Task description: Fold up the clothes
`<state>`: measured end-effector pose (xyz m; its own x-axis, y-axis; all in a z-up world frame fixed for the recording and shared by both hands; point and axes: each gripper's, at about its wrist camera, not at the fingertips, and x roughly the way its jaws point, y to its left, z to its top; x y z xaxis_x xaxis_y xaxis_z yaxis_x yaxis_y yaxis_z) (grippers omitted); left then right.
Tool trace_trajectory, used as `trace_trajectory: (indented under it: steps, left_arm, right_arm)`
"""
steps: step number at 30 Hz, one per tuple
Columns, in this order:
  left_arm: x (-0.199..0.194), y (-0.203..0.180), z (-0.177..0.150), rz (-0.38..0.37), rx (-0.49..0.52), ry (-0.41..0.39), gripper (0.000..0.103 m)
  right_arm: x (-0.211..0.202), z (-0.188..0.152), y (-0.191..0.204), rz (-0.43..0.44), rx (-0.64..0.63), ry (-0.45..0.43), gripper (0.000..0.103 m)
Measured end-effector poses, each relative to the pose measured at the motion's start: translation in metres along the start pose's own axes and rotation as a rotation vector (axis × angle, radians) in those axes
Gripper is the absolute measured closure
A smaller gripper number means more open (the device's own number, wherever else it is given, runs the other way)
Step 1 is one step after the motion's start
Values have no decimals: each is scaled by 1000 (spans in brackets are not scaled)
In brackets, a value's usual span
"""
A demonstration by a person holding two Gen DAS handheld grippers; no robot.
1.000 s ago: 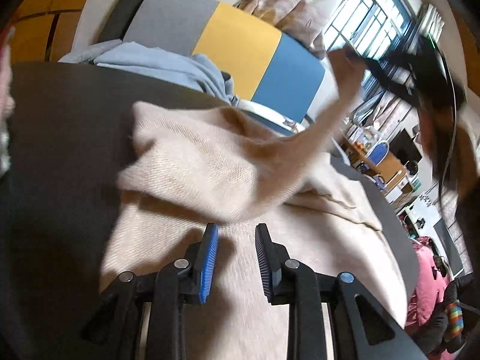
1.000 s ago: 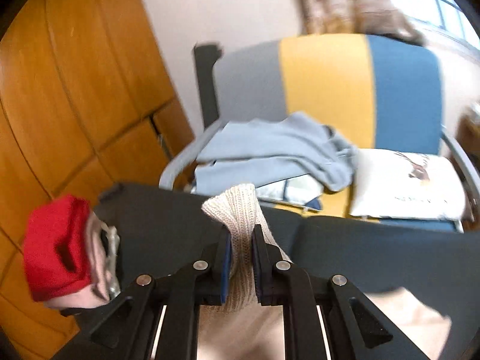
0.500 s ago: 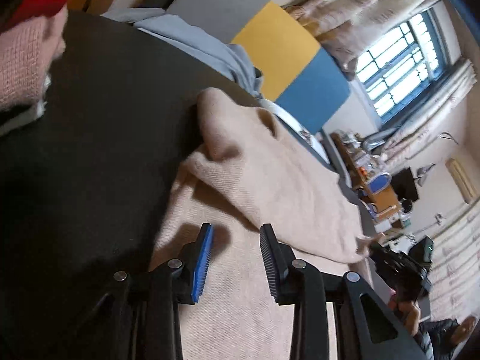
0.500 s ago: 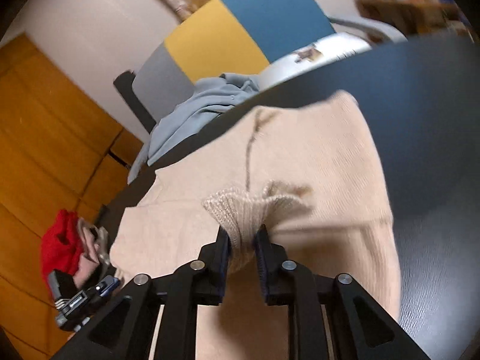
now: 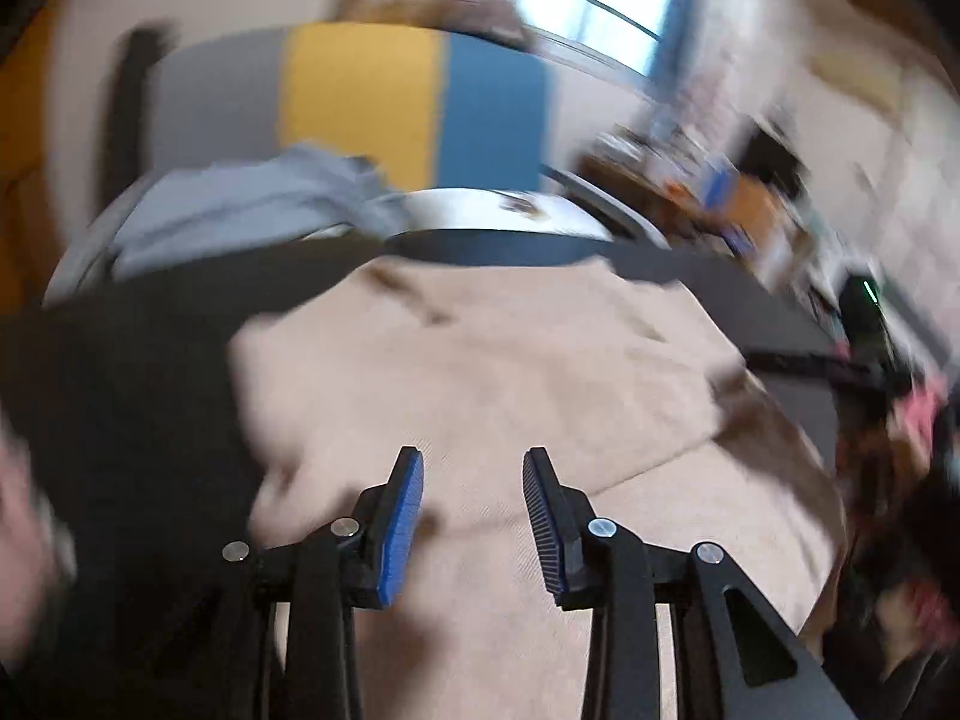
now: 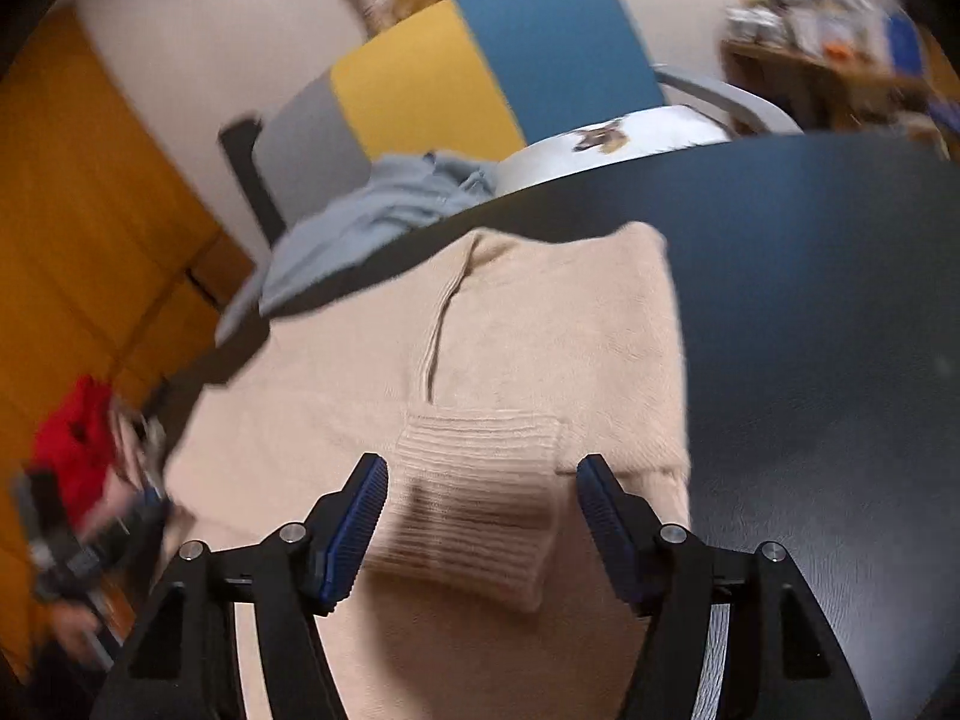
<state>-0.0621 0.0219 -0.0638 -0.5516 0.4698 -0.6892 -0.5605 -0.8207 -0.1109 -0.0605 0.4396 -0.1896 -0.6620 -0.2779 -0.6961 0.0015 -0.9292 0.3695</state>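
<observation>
On dark table, beige sweater spread flat, filling centre of both wrist views. Ribbed cuff of one sleeve folded in across body, lying between spread fingers of right gripper but not pinched; jaws wide apart, nothing held. Left gripper likewise parted, empty, hovering over cloth; left view badly blurred, so contact with knit impossible to tell.

Orientation, judged from right view: long axis running roughly 6 to 12 o'clock, far end toward chair. Seam line climbing from cuff toward 12, leaning slightly to 11. Sleeve laid across body with cuff ending toward 6 o'clock. Which end holds collar: not readable here.

Risks, as judgement only:
- Cuff sliding back off body if right fingers drag on ribbing while leaving; loose knit snags easily on grooved pads.
- Right edge of sweater near 3 o'clock looks bunched at lower corner; folding over it would lock in a lump.
- Left side at 9 o'clock lies close to table edge, near red and pink pile; a careless sweep could push fabric over or into that pile.
- Blue-grey garment on chair at 11 o'clock close to far hem; overreach could catch it.
</observation>
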Motion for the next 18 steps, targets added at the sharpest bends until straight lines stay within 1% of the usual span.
trace_trajectory:
  steps: [2, 3, 4, 6, 8, 11, 12, 14, 16, 18]
  left_arm:
    - [18, -21, 26, -74, 148, 38, 63]
    - [29, -32, 39, -108, 221, 63, 58]
    - [39, -40, 50, -136, 275, 82, 57]
    - [62, -55, 64, -189, 379, 141, 54]
    - [88, -67, 76, -238, 489, 216, 54]
    - [122, -73, 85, -297, 558, 326, 53]
    - [134, -74, 87, -313, 577, 361, 53]
    - [153, -75, 87, -310, 593, 398, 52]
    - [163, -75, 86, -355, 589, 439, 52]
    - [164, -74, 85, -384, 577, 451, 52]
  right_arm:
    - [9, 3, 0, -27, -21, 24, 36]
    - [13, 5, -3, -33, -13, 35, 36]
    - [18, 6, -6, -37, -1, 46, 36]
    - [23, 8, -14, -13, 32, 60, 35]
    - [24, 8, -20, 10, 47, 62, 35]
    - [23, 5, -22, 34, 29, 67, 36]
    - [23, 4, -22, 42, 22, 68, 39]
    - [22, 4, -22, 36, 9, 64, 49]
    - [20, 4, -21, 27, -4, 58, 69]
    - [19, 4, -21, 17, -17, 52, 81]
